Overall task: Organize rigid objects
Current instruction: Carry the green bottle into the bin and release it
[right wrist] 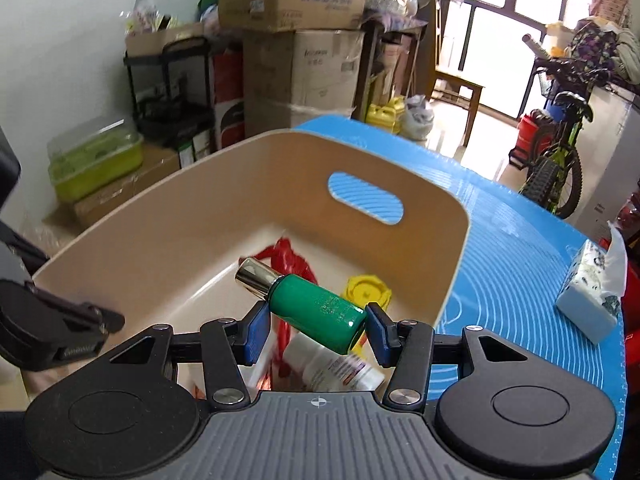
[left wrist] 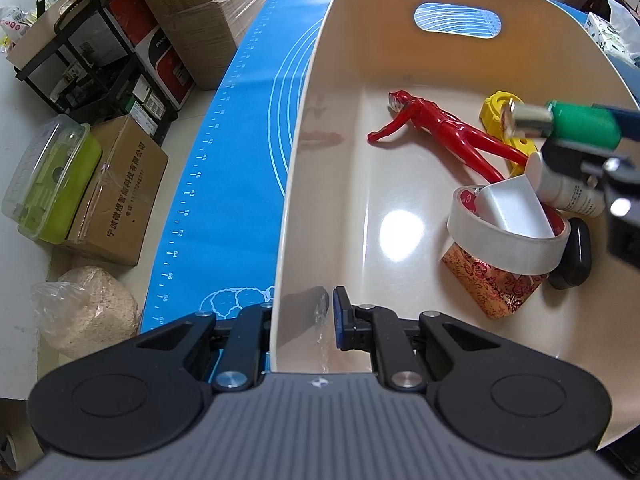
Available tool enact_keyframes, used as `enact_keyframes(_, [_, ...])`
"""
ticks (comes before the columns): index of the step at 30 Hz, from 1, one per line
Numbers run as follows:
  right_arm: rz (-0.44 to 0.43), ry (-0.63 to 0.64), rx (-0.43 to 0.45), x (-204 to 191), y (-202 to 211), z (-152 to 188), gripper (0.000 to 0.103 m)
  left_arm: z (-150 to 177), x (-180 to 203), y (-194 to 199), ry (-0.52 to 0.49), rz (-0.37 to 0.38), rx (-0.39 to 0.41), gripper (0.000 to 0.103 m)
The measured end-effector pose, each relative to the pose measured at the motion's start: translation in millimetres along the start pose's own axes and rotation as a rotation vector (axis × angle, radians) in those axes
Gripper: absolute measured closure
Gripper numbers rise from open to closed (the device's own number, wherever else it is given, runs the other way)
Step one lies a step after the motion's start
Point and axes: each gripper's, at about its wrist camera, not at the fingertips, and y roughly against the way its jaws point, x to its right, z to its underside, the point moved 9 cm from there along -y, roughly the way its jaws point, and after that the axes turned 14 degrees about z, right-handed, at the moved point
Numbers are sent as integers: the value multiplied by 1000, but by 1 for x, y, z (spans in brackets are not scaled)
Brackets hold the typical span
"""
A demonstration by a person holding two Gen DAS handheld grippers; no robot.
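Below us, a blue mat [right wrist: 520, 240] covers the table and carries a big beige bin [left wrist: 320, 128] with a handle slot. Our left gripper [left wrist: 300, 320] straddles the bin's near wall, its jaws set around it; we cannot tell whether they press it. Our right gripper [right wrist: 314, 330] clamps a green bottle [right wrist: 320, 310] with a silver cap, tilted above the bin. Inside lie a red figure [left wrist: 436, 128], a tape roll [left wrist: 508, 236], a patterned box [left wrist: 492, 284] and a yellow piece [left wrist: 496, 110].
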Motion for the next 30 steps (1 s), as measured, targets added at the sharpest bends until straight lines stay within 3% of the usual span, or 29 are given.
enact_keyframes(7, [-3,21,-27,-5,-4,2,46,1,0,1,2,3,3,86])
enact_keyframes(12, [-13,-13,-22,1,3,-1,33,0,-1,2,8,1,5,86])
enact_keyframes(21, [-15,-132,-17,14,24,-3,24,-1,0,10,18,-6,32,86])
enact_keyframes(23, [-22,-162,-11,18,31,-3,22,-1,1,15,24,-5,43,76])
enact_keyframes(25, [-12,-182,-3,21,37,-4,16,-3,3,21,32,4,67,49])
enact_keyframes(27, [6,-203,12,26,45,-5,7,-5,5,28,38,-6,96,36])
enact_keyframes(28, [6,-213,20,28,50,-6,6,-5,6,32,40,-12,110,30])
enact_keyframes(30, [10,-237,24,34,58,-6,6,-6,8,40,45,-16,129,29])
